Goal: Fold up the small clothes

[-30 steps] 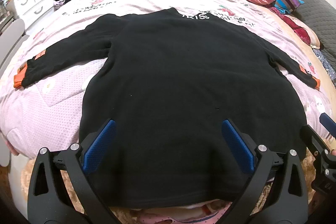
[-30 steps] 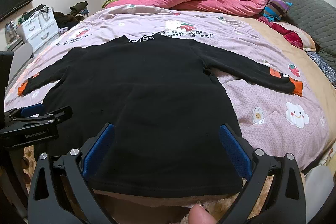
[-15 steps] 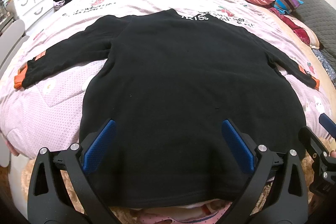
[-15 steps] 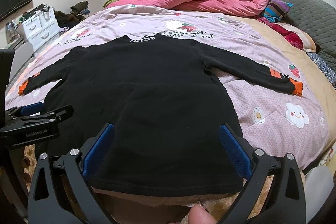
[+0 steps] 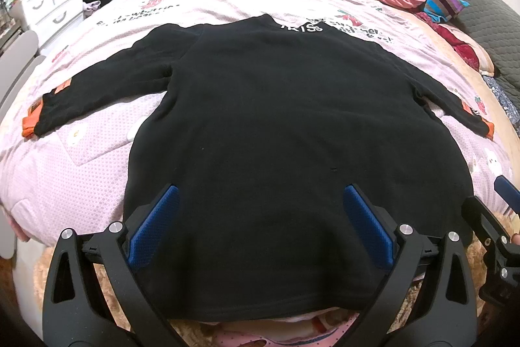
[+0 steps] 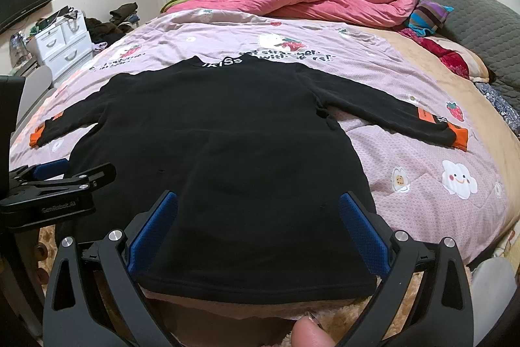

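Both tongs stand released, grasping nothing: the left gripper has its blue pads spread wide over the hem end of the black sweater, and the right gripper is spread the same way over the same hem. From the right wrist view the left gripper shows at the left edge, its black body printed "GenRobot.AI".

White letters at the sweater's collar read roughly "KISS"; the first letter is partly cut off. An orange patch near the right cuff carries print too small to read. Black lettering on the pink bedspread behind the collar is half hidden by the garment, and only fragments such as "with" can be made out.

That sweater lies flat on the bedspread with both sleeves spread out sideways, orange cuffs at the ends, the hem nearest the cameras at the bed's edge. A fingertip pokes in at the bottom of the right wrist view, the rest of the hand out of frame. A pink quilt is heaped at the far end of the bed.
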